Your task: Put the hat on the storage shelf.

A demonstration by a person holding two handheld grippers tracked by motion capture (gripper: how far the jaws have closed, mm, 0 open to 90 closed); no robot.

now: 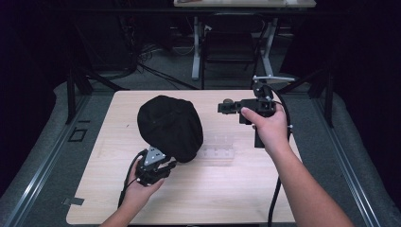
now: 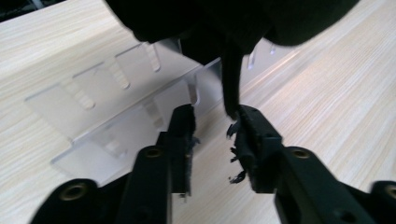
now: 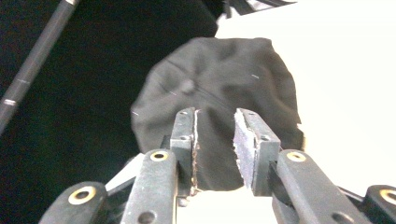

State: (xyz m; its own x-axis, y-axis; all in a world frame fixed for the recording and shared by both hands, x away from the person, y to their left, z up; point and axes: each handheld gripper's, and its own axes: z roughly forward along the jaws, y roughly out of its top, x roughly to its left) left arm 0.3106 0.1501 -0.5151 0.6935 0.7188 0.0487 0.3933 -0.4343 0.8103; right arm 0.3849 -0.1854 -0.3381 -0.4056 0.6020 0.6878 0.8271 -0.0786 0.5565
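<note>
I saw the black cap point(image 1: 170, 126) sitting on the clear stand point(image 1: 218, 150) at mid-table, my left gripper point(image 2: 215, 122) at its near edge with jaws narrowly apart, my right gripper point(image 1: 226, 108) empty and parted, so I judged a slow, level lift best.

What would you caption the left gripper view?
Open left gripper below a black cap, beside a clear plastic rack.

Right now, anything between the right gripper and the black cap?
Nothing visible. The right gripper is held above the table's far side with its fingers open, aimed at the black cap. The clear stand sits lower, beside the cap, off that line.
</note>
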